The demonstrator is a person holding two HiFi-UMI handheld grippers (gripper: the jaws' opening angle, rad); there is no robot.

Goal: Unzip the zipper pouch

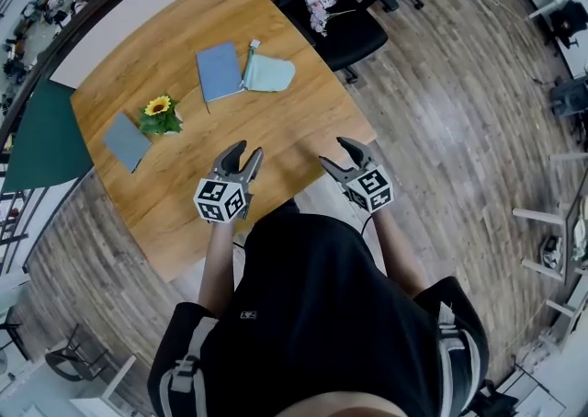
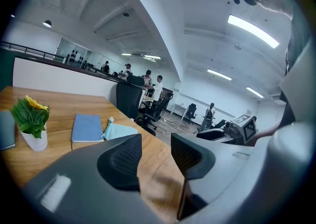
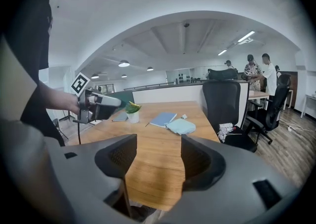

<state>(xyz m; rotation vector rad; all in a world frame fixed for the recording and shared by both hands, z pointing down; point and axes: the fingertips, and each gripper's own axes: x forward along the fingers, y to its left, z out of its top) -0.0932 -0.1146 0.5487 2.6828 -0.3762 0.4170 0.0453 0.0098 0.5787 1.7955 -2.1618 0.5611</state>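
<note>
We stand at the near edge of one wooden table, with one black office chair at its far side. Our forearms reach forward. The left gripper and right gripper hang side by side over the near edge, tilted slightly down, jaws spread, nothing between them. Only the gripper views show people standing at distant desks. Farther across lie two notebooks, a blue notebook and a grey notebook. One pale teal zipper pouch lies just right of the blue one, well apart from both grippers. One potted sunflower stands between the notebooks.

blue notebook, potted sunflower, possibly grey pad
</note>
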